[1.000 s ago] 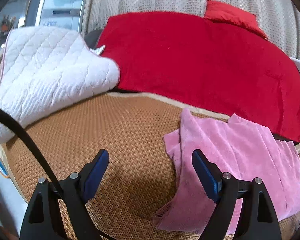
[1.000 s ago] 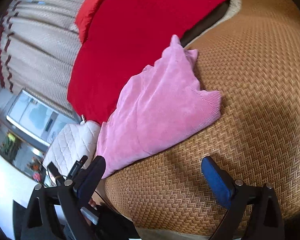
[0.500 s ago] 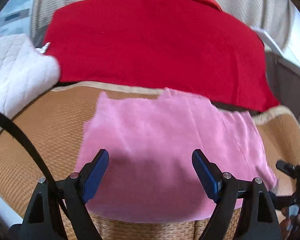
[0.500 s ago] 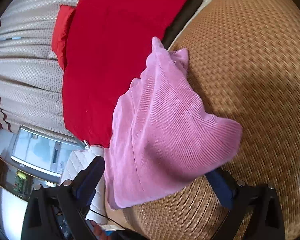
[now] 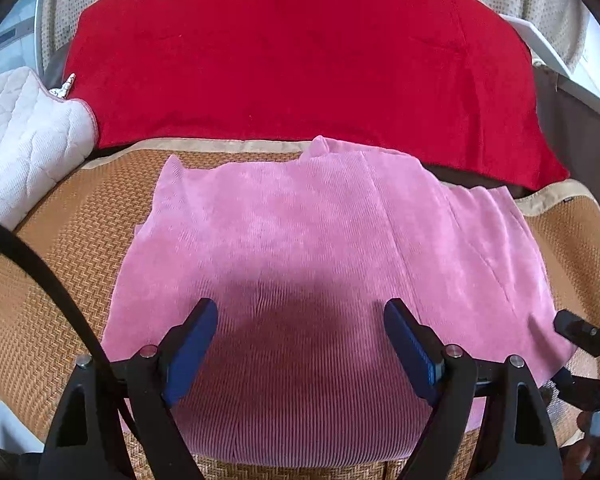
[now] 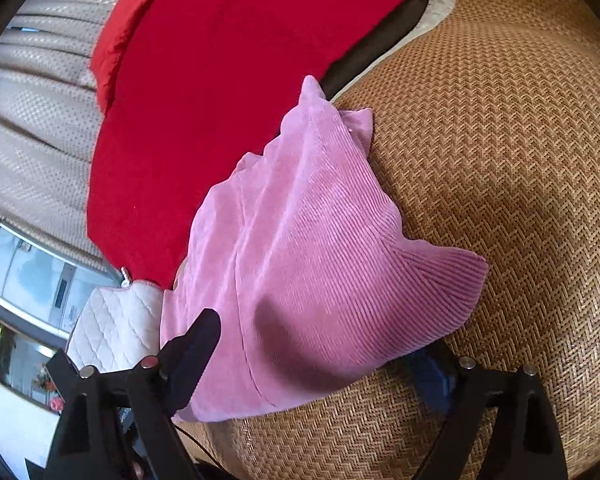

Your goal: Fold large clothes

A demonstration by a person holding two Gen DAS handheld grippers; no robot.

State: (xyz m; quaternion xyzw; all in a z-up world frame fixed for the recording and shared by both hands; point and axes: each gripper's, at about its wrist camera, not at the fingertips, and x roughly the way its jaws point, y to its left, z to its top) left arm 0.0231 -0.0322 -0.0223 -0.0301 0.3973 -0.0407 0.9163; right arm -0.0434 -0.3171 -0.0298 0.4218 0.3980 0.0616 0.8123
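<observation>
A pink corduroy garment (image 5: 320,248) lies spread flat on the woven mat (image 5: 60,280). My left gripper (image 5: 298,312) hovers over its near edge, open, with nothing pinched between the blue pads. In the right wrist view the garment (image 6: 312,264) fills the middle. My right gripper (image 6: 316,340) is at its near right corner and its jaws are closing. The cloth drapes over the right finger and hides its pad, while the left finger (image 6: 204,332) sits above the cloth. The pads are still wide apart. The right gripper (image 5: 562,346) also shows at the garment's right corner in the left wrist view.
A red blanket (image 5: 300,60) covers the bed behind the mat, with a red pillow (image 6: 116,40) on it. A white quilted pad (image 5: 24,132) lies at the left. A black cable (image 5: 40,264) crosses the left gripper's left side. Beige curtains (image 6: 32,120) hang behind.
The left view swung from bare mat onto the garment, which now lies under its jaws. The right gripper came up to the garment's corner, and cloth now covers its right finger.
</observation>
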